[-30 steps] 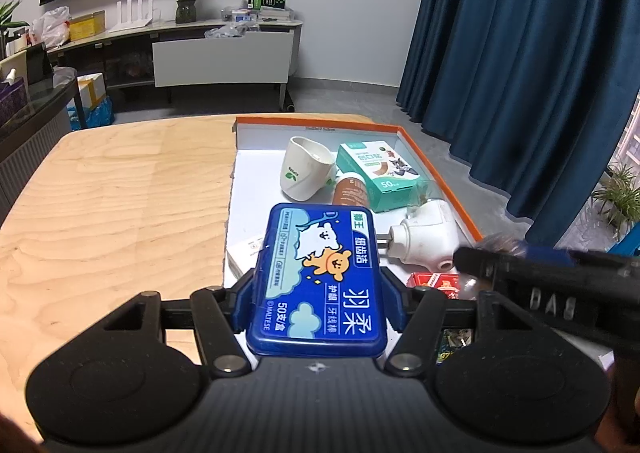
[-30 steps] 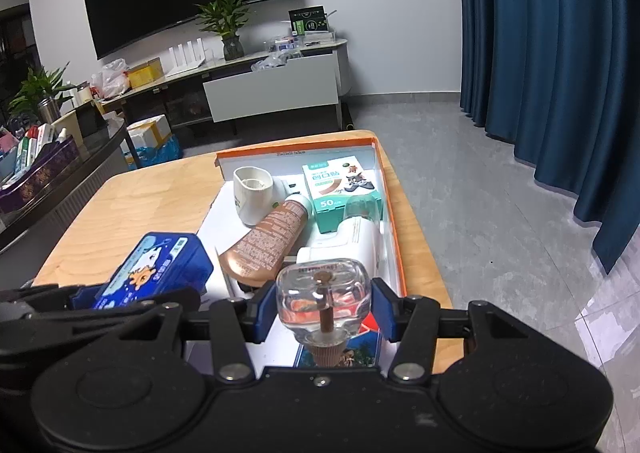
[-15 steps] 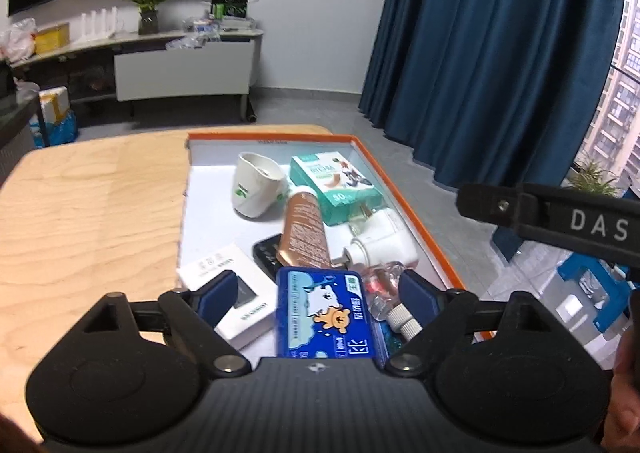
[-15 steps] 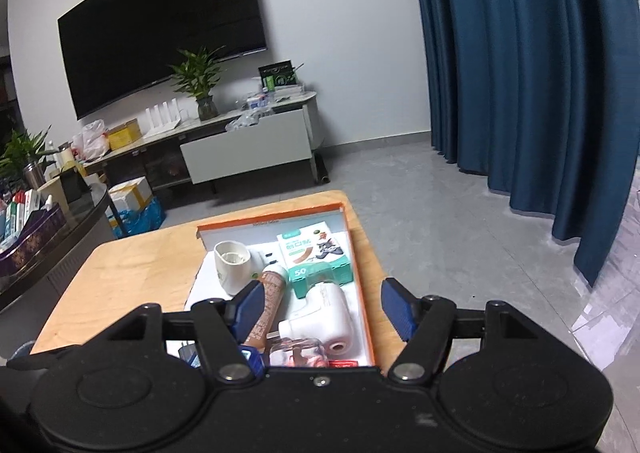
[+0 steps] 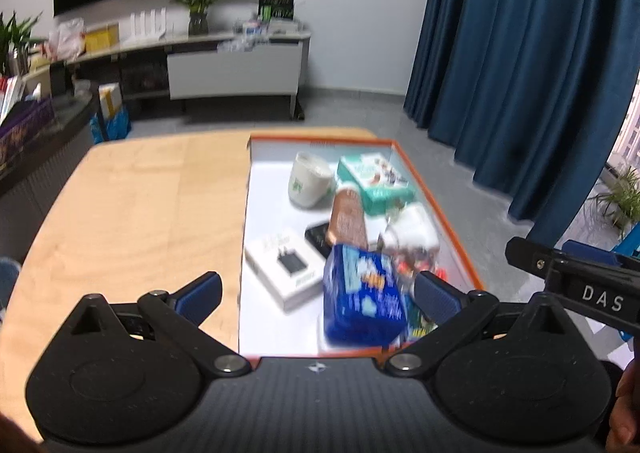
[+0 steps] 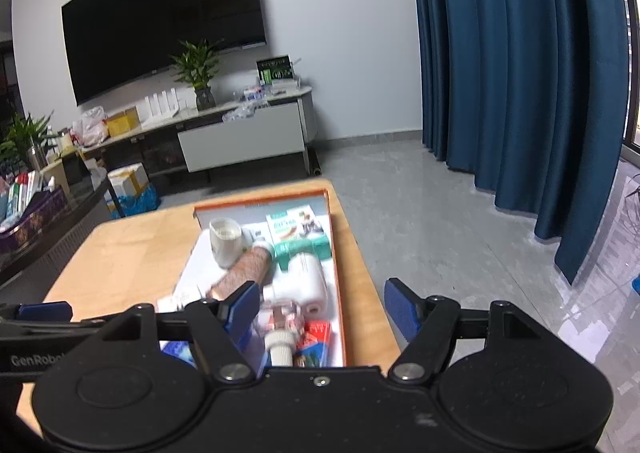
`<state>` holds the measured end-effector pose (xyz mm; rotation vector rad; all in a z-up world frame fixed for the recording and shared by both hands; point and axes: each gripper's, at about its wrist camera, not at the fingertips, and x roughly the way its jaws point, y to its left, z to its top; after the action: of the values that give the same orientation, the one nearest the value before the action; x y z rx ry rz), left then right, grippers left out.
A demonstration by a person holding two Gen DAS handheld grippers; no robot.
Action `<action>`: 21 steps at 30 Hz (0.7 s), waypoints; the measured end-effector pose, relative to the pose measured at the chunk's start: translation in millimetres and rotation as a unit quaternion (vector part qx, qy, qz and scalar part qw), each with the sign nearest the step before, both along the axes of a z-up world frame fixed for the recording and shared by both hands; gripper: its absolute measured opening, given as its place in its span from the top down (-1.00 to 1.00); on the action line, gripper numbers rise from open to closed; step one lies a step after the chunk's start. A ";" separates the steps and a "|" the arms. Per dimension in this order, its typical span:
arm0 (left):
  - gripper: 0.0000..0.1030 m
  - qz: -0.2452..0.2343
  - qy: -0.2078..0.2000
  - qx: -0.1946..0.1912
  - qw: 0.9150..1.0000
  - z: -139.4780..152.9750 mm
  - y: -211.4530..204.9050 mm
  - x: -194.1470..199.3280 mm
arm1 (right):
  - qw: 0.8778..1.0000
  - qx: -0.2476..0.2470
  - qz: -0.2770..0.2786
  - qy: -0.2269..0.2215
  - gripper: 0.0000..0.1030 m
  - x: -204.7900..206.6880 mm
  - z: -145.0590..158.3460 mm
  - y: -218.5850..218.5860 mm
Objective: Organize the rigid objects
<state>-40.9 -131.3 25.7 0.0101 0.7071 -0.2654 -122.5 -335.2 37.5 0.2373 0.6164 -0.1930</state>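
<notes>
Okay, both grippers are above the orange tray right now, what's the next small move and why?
Probably draw both grippers back from the tray. The left gripper and the right gripper have just been opening and grip nothing: the blue box and the glass bottle lie in the tray, clear of the pads, and the bare wooden table shows nothing else to collect.

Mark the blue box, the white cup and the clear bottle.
blue box (image 5: 362,299), left wrist view, printed top face
white cup (image 5: 308,185), left wrist view, side wall
clear bottle (image 6: 282,319), right wrist view, glass body
</notes>
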 end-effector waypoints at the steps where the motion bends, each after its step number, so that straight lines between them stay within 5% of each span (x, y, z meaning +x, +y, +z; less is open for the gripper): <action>1: -1.00 0.003 0.000 0.008 1.000 -2.2 -0.5 -1.4 | 1.000 -0.003 0.001 0.006 -0.59 -1.5 -1.7 1.6; 21: -1.00 0.023 0.014 0.064 0.998 -18.5 -5.0 -5.0 | 0.998 -0.006 0.031 0.061 -0.60 4.3 -27.0 14.7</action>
<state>-45.9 -136.2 7.2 0.1116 0.7509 -0.1758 -118.2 -320.5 10.5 0.1949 0.7431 -0.1527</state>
